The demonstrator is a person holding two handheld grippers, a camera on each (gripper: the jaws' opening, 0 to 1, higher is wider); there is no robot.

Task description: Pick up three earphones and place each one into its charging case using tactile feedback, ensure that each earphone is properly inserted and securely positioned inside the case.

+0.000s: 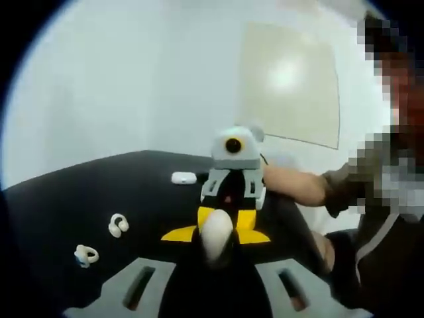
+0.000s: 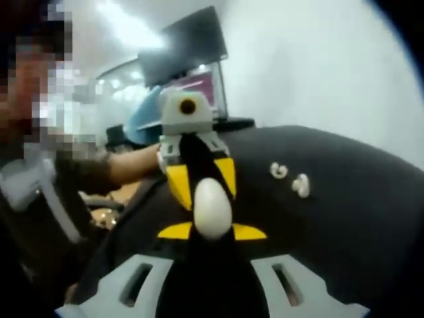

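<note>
Nearest the lens in both views we find a white, egg-shaped charging case (image 1: 216, 237) (image 2: 212, 208) held up between the two grippers, above the black table (image 1: 79, 192) (image 2: 358, 199). The left gripper (image 1: 215, 255) and the right gripper (image 2: 212, 232) meet at it head-on; we judge both clenched on the case, though the contact is partly hidden. Two loose earphones (image 1: 118, 225) (image 2: 279, 171) (image 1: 86, 255) (image 2: 301, 185) lie on the table to one side of the case, close together. A small white object (image 1: 183, 177) sits beyond the case; we cannot identify it. Risk: a smooth, rounded shell shared by two opposed grips may twist or squirt free if either tightens unevenly.
</note>
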